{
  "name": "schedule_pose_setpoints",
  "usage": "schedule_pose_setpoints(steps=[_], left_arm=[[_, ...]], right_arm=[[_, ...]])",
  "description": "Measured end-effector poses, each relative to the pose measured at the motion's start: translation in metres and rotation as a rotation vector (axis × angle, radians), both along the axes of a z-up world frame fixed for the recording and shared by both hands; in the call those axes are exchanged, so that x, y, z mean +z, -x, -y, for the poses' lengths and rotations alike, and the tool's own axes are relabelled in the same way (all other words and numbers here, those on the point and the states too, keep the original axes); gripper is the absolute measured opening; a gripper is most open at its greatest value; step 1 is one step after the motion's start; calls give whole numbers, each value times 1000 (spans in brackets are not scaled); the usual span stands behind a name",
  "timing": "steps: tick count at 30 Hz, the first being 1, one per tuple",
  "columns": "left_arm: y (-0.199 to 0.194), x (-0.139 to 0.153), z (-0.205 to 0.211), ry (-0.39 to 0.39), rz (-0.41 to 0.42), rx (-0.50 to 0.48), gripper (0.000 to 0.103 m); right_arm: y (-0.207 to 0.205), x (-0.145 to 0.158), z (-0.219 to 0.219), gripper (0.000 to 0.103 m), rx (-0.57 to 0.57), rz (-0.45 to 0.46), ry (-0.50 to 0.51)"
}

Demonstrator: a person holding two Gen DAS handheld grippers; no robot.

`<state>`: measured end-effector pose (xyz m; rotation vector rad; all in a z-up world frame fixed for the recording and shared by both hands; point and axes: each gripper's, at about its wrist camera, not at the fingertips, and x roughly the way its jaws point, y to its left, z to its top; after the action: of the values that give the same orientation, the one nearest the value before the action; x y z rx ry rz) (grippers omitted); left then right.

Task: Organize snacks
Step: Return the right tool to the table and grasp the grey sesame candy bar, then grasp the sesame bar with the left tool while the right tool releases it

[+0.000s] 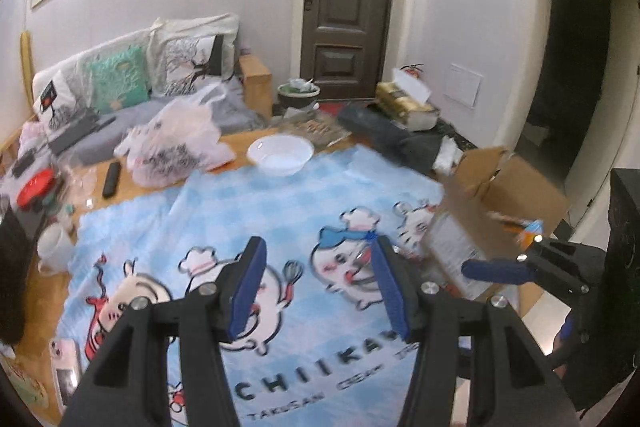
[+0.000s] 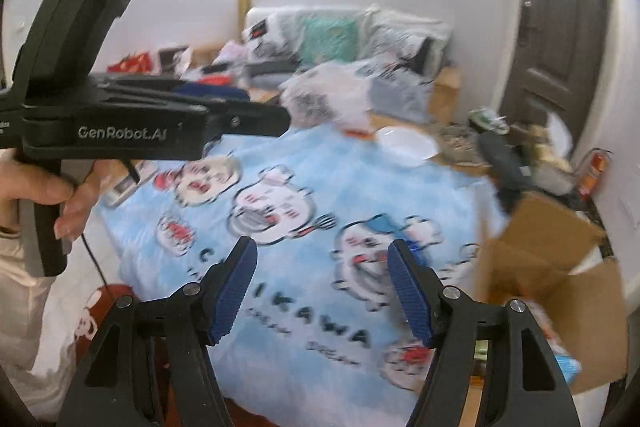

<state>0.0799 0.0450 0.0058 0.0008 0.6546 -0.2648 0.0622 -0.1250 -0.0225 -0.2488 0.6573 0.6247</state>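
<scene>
My left gripper [image 1: 318, 279] is open and empty above the blue cartoon tablecloth [image 1: 248, 211]. My right gripper [image 2: 324, 291] is open and empty, also above the cloth [image 2: 304, 187]. An open cardboard box [image 1: 504, 195] stands at the table's right edge, with colourful snack packets blurred inside; it also shows in the right wrist view [image 2: 560, 287]. In the left wrist view the right gripper [image 1: 496, 269] reaches in beside the box. In the right wrist view the left gripper's body [image 2: 120, 131] is at the upper left, held by a hand.
A white bowl [image 1: 280, 153] sits at the cloth's far edge, with a full plastic bag [image 1: 180, 147] to its left. A remote [image 1: 111, 179], a white mug [image 1: 56, 247] and a pink phone [image 1: 66, 367] lie on the left. A sofa with cushions [image 1: 120, 79] is behind.
</scene>
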Motion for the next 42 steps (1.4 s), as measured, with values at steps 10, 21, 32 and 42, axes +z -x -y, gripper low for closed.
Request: schedule_pose_setpoints(steps=[10,21,32,42], left_arm=[[-23,-98,-17,84,-95,-30,54],[-57,-128,-7,94,-117,-38,60],[-64,-131,-2,102,-129,-49,60],[-60,-131,-1,106,-135,-70,60]], right_arm=[[-56,-95,-30,58,-121,-187,80],[-124,-147,2,59,-340,-202,174],[-140,-149,9,61,-355,-223,175],[-115,-140,4,38,-255,-337,54]])
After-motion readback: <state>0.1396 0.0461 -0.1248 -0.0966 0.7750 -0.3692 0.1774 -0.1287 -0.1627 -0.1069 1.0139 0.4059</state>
